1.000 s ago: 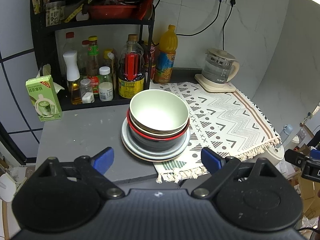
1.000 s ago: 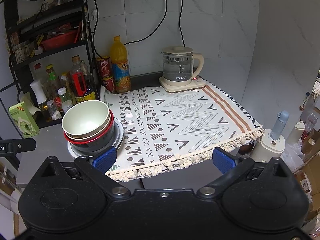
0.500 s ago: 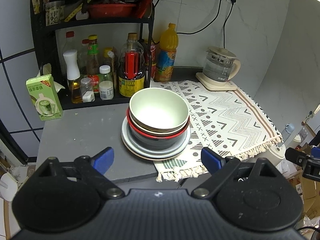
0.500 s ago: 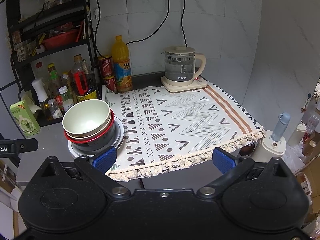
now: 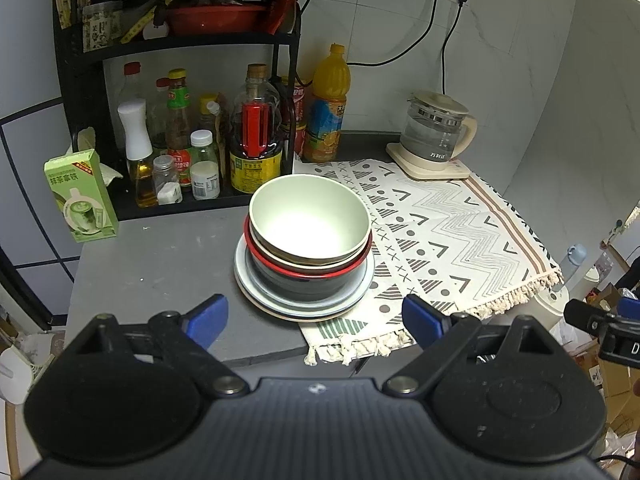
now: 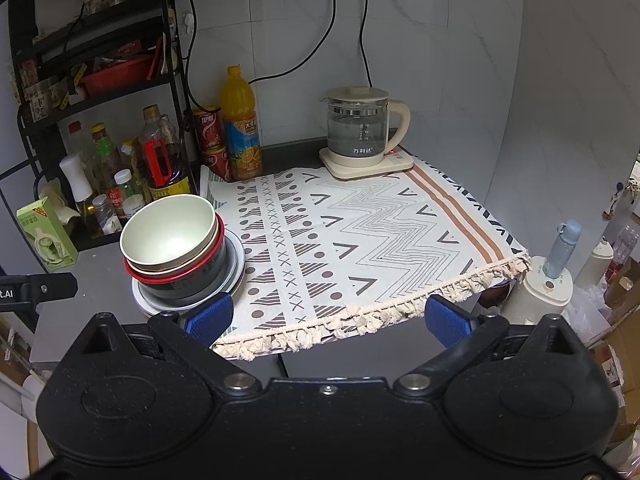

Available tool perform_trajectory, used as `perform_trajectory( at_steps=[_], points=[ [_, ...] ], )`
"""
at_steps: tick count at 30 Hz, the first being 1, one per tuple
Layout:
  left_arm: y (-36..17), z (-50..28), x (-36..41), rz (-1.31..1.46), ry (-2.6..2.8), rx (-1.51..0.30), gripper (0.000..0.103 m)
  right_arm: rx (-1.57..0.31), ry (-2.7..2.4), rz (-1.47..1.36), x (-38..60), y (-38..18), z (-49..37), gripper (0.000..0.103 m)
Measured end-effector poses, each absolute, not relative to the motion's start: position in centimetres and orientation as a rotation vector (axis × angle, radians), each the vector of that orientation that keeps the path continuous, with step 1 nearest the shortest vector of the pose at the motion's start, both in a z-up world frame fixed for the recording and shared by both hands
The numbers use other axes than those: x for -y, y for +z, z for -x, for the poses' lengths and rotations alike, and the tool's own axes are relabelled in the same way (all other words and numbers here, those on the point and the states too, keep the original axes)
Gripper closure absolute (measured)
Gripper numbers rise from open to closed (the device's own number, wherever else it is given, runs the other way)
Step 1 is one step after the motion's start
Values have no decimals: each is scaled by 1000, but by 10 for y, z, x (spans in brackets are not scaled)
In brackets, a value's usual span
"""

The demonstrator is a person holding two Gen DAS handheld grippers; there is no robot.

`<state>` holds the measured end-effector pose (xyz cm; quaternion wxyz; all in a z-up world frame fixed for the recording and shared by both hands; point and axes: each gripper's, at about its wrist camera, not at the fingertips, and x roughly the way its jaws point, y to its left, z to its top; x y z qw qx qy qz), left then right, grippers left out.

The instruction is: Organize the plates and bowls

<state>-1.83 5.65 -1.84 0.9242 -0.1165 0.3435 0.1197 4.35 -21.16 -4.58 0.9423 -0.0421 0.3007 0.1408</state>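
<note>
A stack of dishes stands on the grey counter (image 5: 152, 264). A pale green bowl (image 5: 308, 220) is on top, nested in a beige bowl and a red-rimmed black bowl (image 5: 308, 280), all on stacked plates (image 5: 256, 300). The stack also shows in the right wrist view, with the pale green bowl (image 6: 168, 232) to the left. My left gripper (image 5: 316, 318) is open and empty, just in front of the stack. My right gripper (image 6: 328, 320) is open and empty, at the fringed front edge of the patterned cloth (image 6: 360, 232).
A black rack (image 5: 80, 120) with several sauce bottles stands behind the stack. A green carton (image 5: 80, 196) is at the left. An orange juice bottle (image 5: 328, 108) and a glass kettle (image 5: 438, 132) stand at the back. The counter's front edge is near both grippers.
Both views have shifted slightly; the grippers drifted a little with the dish stack unchanged. Both stay open.
</note>
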Motion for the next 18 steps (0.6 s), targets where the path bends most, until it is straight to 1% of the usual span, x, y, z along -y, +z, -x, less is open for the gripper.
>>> perform_trajectory(
  at_steps=[18],
  points=[
    [-17,10,-39,214,210,-708,10,-628,270,58,225,-51,-45,0]
  ],
)
